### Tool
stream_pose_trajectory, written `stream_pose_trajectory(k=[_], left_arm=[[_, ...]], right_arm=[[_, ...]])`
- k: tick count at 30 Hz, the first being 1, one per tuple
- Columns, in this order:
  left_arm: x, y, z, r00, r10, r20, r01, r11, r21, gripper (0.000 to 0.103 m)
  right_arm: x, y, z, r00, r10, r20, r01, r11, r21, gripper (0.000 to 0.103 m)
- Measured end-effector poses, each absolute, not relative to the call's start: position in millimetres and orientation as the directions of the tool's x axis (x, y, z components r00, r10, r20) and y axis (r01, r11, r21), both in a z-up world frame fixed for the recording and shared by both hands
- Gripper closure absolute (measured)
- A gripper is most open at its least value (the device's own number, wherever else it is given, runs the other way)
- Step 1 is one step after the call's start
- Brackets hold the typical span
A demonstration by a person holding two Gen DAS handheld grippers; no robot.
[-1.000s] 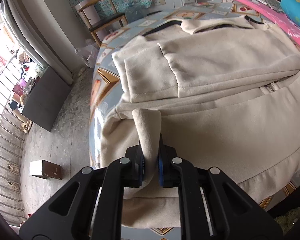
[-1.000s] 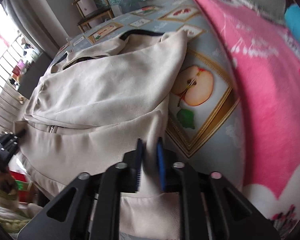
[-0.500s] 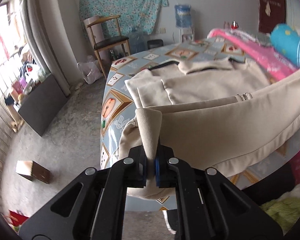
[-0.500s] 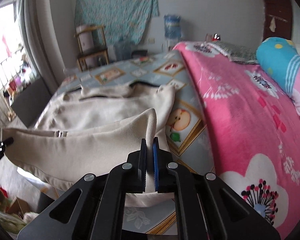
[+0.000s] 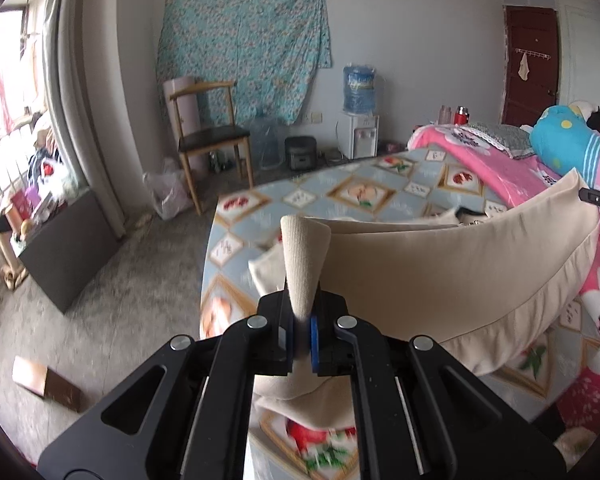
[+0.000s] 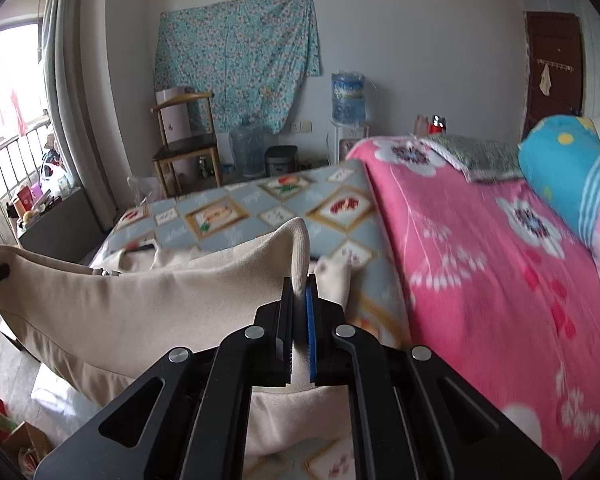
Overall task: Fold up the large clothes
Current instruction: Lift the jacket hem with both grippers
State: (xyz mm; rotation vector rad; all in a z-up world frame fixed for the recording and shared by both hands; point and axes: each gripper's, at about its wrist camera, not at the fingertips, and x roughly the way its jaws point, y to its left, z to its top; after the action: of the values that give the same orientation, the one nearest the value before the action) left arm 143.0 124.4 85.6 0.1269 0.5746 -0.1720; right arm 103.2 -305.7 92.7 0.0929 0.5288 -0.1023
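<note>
L gripper point(image 5: 302, 334) & R gripper point(image 6: 299, 334) both clamped on beige jacket point(image 5: 452, 280) hem above bed point(image 6: 260, 216) (thin bite): uneven pull could slip a corner, skewing fold.

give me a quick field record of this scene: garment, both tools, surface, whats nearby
garment: beige jacket, hem lifted and stretched between the two tools, the rest on the bed
left tool: shut on jacket hem corner
right tool: shut on the other hem corner
surface: bed with fruit-print sheet
beside it: pink floral blanket
background: wooden chair, water dispenser
</note>
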Motion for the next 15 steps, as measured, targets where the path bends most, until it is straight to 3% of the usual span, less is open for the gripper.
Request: stream_pose_trajectory(k=[7, 11, 15], left_arm=[[255.1, 112.1, 101.3, 0.821, -0.148, -0.551, 0.240, 0.966, 0.099, 0.098], [335.8, 103.6, 82.2, 0.769, -0.140, -0.623, 0.254, 0.962, 0.098, 0.098], [410.3, 94.6, 23.0, 0.664, -0.092, -0.742, 0.252, 0.962, 0.106, 0.098]], right_arm=[[209.2, -332.1, 102.7, 0.854, -0.036, -0.519, 0.094, 0.992, 0.085, 0.098], [284.5, -347.6, 83.7, 0.815, -0.010, -0.580, 0.093, 0.989, 0.114, 0.098], [350.2, -354.5, 27.4, 0.717, -0.006, -0.697, 0.112, 0.988, 0.107, 0.098]])
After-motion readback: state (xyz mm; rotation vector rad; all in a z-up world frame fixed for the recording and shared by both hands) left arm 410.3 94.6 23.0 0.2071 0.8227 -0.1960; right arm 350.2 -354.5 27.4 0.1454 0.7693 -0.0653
